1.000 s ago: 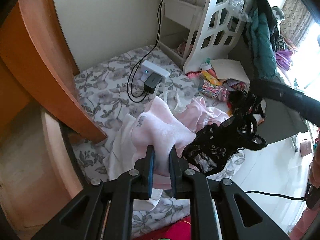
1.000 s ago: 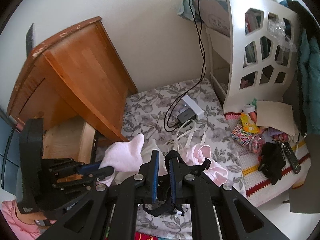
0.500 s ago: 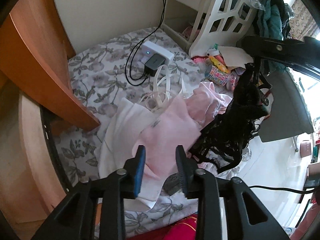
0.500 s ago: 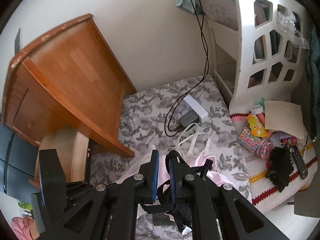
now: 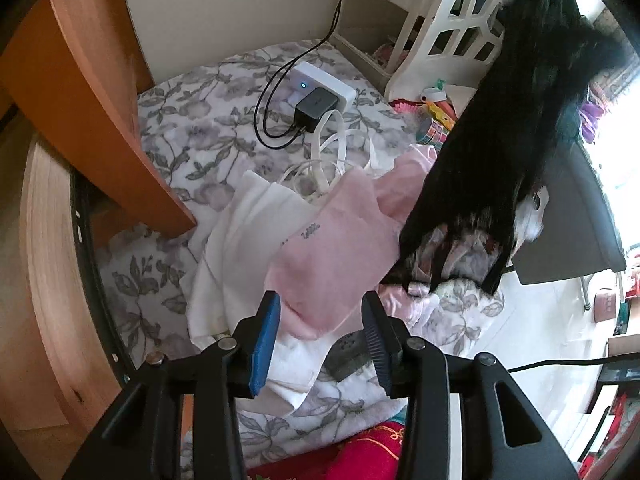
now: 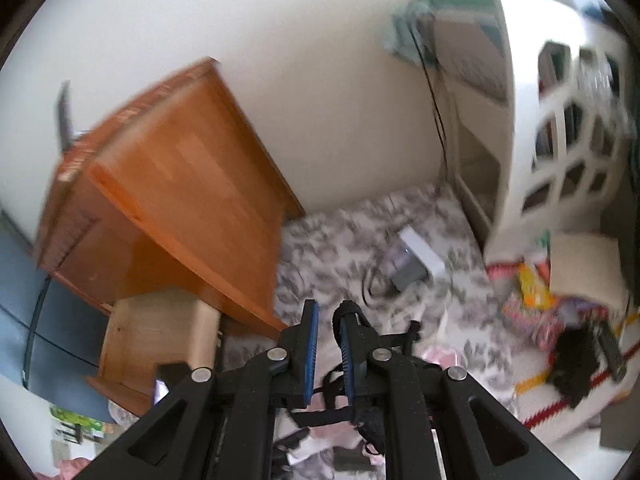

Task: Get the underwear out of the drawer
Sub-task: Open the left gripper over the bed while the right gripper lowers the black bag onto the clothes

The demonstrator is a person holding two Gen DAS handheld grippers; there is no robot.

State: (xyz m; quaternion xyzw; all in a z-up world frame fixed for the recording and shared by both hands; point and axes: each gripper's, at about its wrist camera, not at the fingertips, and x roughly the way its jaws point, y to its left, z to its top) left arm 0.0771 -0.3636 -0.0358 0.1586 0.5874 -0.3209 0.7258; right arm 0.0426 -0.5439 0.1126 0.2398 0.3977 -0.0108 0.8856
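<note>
My left gripper (image 5: 320, 340) points down over the flowered bedspread (image 5: 200, 148), jaws opening. Pink underwear (image 5: 332, 264) lies flat on a white garment (image 5: 248, 248); its near edge sits between the blue pads (image 5: 266, 344), which do not press it. Black lace underwear (image 5: 500, 140) hangs at the right of the left wrist view. In the blurred right wrist view my right gripper (image 6: 329, 352) is shut on a strap of the black lace underwear (image 6: 372, 420), which dangles below the fingers. The pale wooden drawer (image 6: 152, 328) stands pulled out of the orange-brown cabinet (image 6: 180, 184).
A white power strip (image 5: 320, 88) with a black plug and looped cables lies on the bedspread. A white cut-out shelf (image 5: 452, 20) stands at the back right with toys at its foot. A grey panel (image 5: 580, 220) is at the right, and red cloth (image 5: 360, 456) lies near me.
My left gripper let go of the pink underwear, opened and sank; the pink piece now lies flat on the bed. The right gripper rose with the black lace, which now hangs higher.
</note>
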